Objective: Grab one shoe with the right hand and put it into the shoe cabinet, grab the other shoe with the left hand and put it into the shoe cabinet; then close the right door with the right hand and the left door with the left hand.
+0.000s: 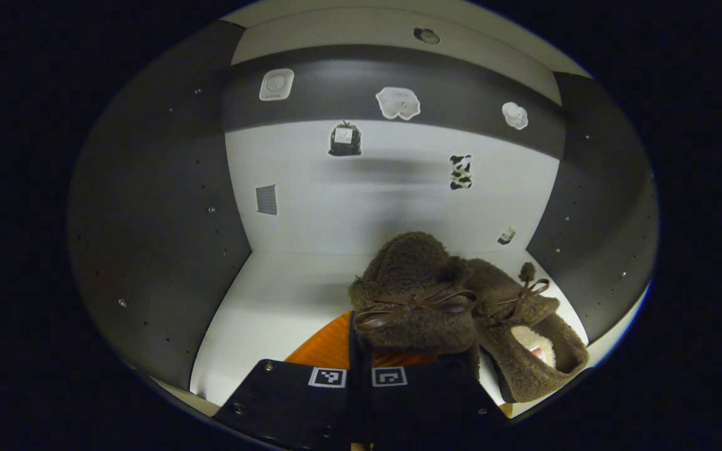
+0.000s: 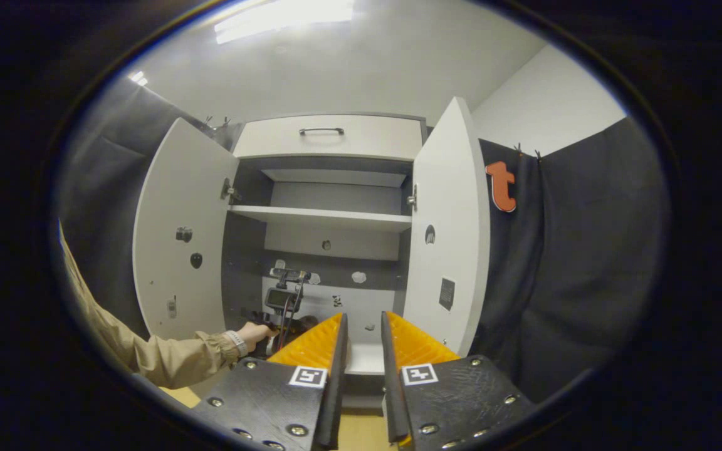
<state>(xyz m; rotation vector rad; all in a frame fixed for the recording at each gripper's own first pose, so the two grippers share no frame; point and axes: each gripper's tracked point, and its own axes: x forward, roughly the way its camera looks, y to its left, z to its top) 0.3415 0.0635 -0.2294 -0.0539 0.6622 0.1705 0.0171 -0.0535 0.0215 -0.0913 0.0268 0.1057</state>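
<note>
Left claw (image 1: pixel 361 369) is inside the shoe cabinet (image 2: pixel 329 216), clenched on a fuzzy brown shoe (image 1: pixel 414 300) over the white cabinet floor (image 1: pixel 273 313). The second shoe (image 1: pixel 527 338) lies on that floor, touching the first on its right. Right claw (image 2: pixel 364 351) is released and unloaded, facing the cabinet. Left door (image 2: pixel 176 232) and right door (image 2: pixel 452 232) stand open.

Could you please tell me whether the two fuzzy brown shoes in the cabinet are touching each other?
Touching. In the left gripper view the nearer fuzzy brown shoe presses against the other fuzzy brown shoe, with no floor showing between them.
</note>
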